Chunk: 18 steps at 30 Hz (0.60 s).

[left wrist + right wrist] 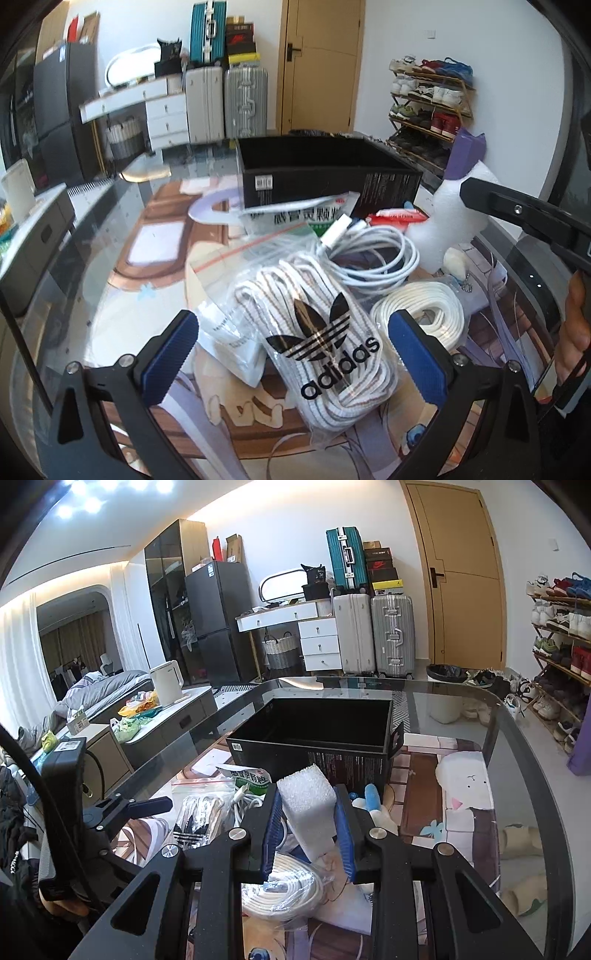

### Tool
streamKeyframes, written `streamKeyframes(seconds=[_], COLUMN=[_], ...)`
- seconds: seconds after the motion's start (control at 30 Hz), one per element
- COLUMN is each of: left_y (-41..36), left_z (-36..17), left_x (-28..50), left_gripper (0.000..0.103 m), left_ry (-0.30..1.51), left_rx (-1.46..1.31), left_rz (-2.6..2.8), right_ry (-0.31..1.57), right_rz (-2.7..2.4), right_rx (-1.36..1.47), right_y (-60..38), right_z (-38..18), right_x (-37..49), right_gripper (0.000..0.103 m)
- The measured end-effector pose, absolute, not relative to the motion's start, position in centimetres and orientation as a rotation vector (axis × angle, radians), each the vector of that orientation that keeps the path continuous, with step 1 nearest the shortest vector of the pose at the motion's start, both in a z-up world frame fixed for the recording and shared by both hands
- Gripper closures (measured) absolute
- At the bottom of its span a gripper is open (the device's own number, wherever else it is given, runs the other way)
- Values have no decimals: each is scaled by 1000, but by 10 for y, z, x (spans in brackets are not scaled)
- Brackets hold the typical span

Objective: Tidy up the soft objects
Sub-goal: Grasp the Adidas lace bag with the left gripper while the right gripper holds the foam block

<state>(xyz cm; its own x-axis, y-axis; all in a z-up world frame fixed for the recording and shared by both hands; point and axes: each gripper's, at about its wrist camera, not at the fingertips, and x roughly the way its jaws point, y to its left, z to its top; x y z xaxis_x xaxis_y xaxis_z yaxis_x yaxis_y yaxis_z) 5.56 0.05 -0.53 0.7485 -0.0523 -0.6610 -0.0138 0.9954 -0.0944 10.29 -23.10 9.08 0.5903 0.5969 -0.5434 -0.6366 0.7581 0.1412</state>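
A: Right gripper [308, 834]?
B: Clamped on foam block [306, 805], blue pads squeezing both sides. Held up off table [517, 746], just short of black box [314, 738].
A: Same block in left view?
B: Yep, white foam [448, 229] at right, pinched in right gripper [476, 195], above the pile.
A: Left gripper [291, 354]?
B: Jaws wide, gripping nothing. Hovering over adidas bag [317, 343] w/ laces inside; bag lies between the pads, not pressed.
A: Rest of pile?
B: White cable [376, 258] coiled behind adidas bag. White strap coil [436, 314] in clear wrap just right of bag, under right gripper in right view. Green-white sachet [306, 218] up against box front, red-white packet [399, 218] beside it. Zip bag [258, 254] under cable & laces.
A: Box?
B: Open top, looks empty from right view, sits mid-table past the pile.
A: Hand visible?
B: Fingers [576, 325] at far right edge of left view, around right gripper's handle.
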Motion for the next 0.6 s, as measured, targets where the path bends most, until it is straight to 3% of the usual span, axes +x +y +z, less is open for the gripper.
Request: streamKeyframes(seconds=[0.07,0.13,0.2,0.33,0.6], left_y=[1,0,-1,-3,0], left_z=[-7,-7,-7,-5,5], left_x=[56,55,55,50,41], left_gripper=[5,21,32,40,45], left_ry=[732,735,745,733,700], left_rx=[-104,-106,-107,-101,-120], left_rz=[-31,-54,-77,-86,-104], right_ry=[604,606,606,602,580], right_rz=[719,719,716,716,715], right_rx=[-72,-71,-68,-69,-66], right_y=[-231,-231,-230,-229,-234], right_z=[91,91,91,92,97], right_x=[102,103,102,99,100], right_gripper=[75,75,75,75,75])
